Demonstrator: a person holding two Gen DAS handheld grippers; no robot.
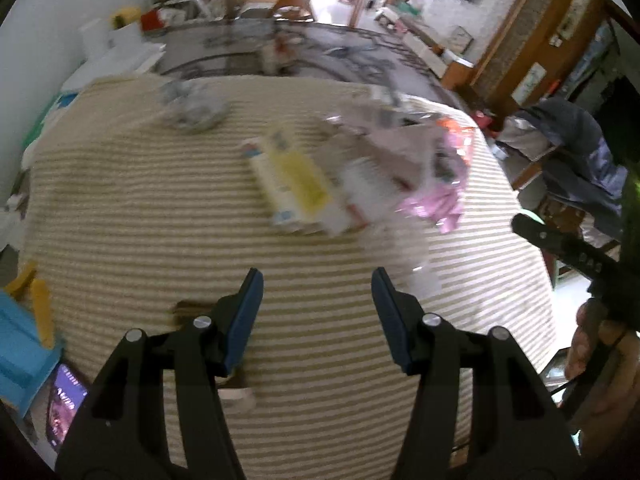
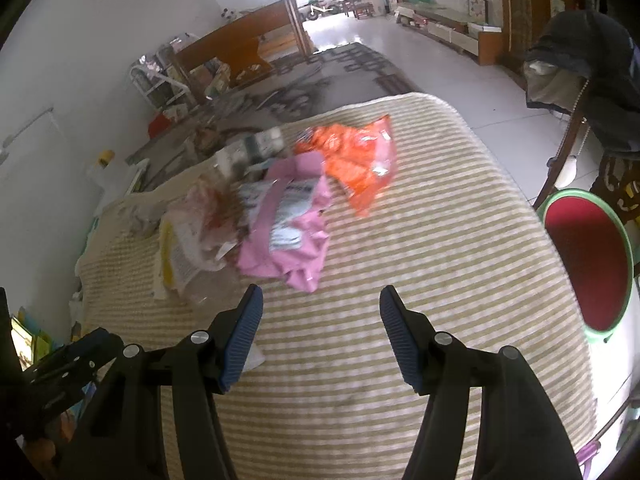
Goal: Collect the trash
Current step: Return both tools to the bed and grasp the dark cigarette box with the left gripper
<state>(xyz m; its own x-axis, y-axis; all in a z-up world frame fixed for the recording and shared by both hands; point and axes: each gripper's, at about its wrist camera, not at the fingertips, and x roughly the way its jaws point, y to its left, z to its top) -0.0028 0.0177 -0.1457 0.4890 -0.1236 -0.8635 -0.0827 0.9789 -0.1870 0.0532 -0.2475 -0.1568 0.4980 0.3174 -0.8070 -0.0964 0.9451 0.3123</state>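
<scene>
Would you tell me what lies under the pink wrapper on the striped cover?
The pink wrapper rests on the striped cover, its far edge overlapping the orange wrapper. Whatever lies beneath its crumpled middle is hidden.

No text can be read. The yellow-and-white box (image 1: 290, 182) carries print, but blur smears it. Just right of the box, the pink wrapper (image 2: 288, 220) has a white label with blue lettering, also too blurred to make out. The orange wrapper (image 2: 356, 156) beyond it shows only white marks.
</scene>
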